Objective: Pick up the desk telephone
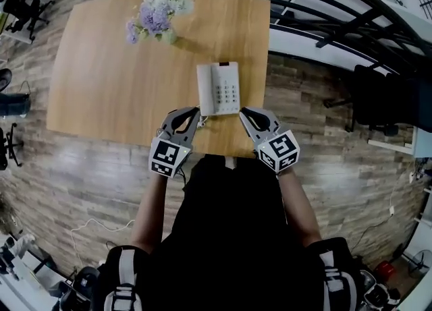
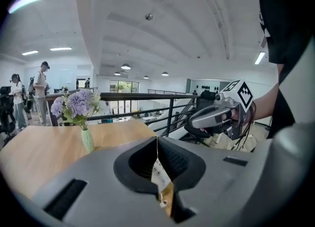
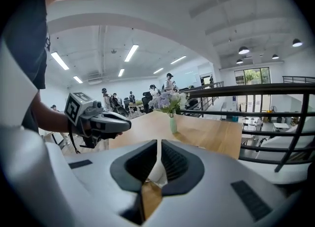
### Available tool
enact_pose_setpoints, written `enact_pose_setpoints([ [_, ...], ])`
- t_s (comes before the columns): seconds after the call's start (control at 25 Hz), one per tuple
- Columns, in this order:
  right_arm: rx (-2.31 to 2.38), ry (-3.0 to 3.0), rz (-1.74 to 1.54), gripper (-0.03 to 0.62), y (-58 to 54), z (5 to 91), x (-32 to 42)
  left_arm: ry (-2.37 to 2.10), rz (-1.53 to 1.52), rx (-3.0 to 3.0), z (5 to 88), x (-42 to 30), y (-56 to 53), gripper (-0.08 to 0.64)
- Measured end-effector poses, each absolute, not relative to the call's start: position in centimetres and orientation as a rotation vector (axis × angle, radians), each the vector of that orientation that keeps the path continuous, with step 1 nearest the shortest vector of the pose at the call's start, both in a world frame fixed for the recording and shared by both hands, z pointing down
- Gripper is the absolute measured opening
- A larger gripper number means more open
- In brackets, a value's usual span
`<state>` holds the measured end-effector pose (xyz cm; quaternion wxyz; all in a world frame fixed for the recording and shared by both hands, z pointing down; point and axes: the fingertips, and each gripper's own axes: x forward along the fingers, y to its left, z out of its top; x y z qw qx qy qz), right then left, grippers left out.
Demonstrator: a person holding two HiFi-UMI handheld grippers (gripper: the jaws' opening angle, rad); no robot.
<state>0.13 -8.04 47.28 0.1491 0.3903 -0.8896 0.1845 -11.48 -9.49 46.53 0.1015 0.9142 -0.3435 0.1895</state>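
Both jaws shut; overhead only: phone (image 1: 218, 88) prob. untouched.

A wooden table (image 1: 115, 80) stands on a grey plank floor (image 1: 74, 181) beside a black railing (image 2: 147, 96); strip lights (image 3: 131, 52) line the white ceiling (image 2: 162, 39).

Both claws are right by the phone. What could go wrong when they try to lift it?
1. The left gripper and the right gripper are both shut. Unless they open first, they may only shove the phone across the table.
2. The handset seems to rest loosely on the phone's left side, so a tilted lift could let it slide off.
3. The phone sits near the table's edge, so a slip might send it to the floor.
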Motion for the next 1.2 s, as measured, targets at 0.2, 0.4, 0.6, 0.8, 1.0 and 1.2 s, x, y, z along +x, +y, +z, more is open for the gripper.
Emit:
enact_pose_setpoints([
  [0.2,1.113,-2.518,0.536,0.037,-8.3,48.4,-0.9,-0.963,0.531,2.671,47.9,-11.6,-10.6,0.023],
  [0.4,1.110,-2.507,0.558,0.037,-9.6,49.1,0.6,-0.978,0.486,2.592,48.9,-10.8,-11.7,0.023],
  [0.6,1.023,-2.577,0.502,0.037,-10.9,49.5,0.6,-1.014,0.437,2.498,50.9,-10.2,-12.3,0.023],
  [0.8,0.933,-2.585,0.550,0.037,-12.2,51.6,1.0,-1.016,0.435,2.432,53.4,-9.0,-12.4,0.031],
  [1.0,0.880,-2.572,0.646,0.037,-13.1,54.6,1.3,-0.994,0.439,2.361,55.5,-8.6,-13.2,0.087],
  [1.2,0.866,-2.561,0.713,0.037,-13.2,56.9,1.8,-0.985,0.473,2.325,57.7,-8.6,-13.4,0.119],
])
